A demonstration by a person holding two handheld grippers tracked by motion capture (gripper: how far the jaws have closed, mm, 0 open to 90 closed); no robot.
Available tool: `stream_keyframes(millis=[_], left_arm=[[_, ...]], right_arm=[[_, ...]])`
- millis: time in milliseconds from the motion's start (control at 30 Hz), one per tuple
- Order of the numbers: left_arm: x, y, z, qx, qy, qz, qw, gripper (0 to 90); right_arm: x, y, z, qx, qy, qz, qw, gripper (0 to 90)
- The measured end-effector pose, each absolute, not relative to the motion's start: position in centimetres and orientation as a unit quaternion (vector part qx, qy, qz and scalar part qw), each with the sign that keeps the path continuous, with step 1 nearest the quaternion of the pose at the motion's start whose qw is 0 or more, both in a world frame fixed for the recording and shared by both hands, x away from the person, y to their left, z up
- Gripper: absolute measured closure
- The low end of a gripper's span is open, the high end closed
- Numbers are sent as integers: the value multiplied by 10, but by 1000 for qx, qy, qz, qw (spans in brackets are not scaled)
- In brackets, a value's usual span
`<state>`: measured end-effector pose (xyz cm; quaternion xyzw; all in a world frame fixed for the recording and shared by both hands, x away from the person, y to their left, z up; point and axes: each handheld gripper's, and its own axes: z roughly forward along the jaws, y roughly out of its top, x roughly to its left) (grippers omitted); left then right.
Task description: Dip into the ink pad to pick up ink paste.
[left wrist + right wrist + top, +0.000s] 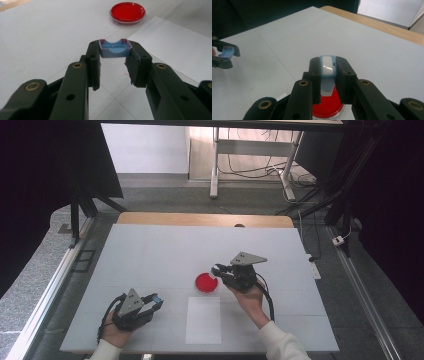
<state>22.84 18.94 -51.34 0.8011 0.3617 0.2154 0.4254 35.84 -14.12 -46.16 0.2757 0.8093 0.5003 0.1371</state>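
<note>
A red round dish [206, 282] with a clear rim sits on the white table, just right of centre. My right gripper [218, 270] hovers at the dish's far right edge. In the right gripper view that gripper [327, 65] is shut on a small light-blue piece with a white face [328, 67], and the red dish [327, 106] lies right below. My left gripper [156, 300] rests low at the near left. In the left gripper view it [115, 48] is shut on a small blue hollow piece with a purple rim [115, 50], with the dish [127, 12] ahead.
A white sheet of paper [203, 320] lies on the table between the hands, near the front edge, and shows as the paper [175, 47] beside the left jaws. The table's wooden far edge [205, 219] borders grey floor with stands and cables.
</note>
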Motion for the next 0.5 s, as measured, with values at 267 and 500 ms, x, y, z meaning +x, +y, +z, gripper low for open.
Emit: stream_keyframes(millis=[267,500], left_arm=[[229,190,-514,801,362,216,425,646],[229,189,-515,803,361,214,423,646]], right_arm=[[366,-130,-470,269,825,479,134,753],[368,-124,-474,258,840,456,141,752]])
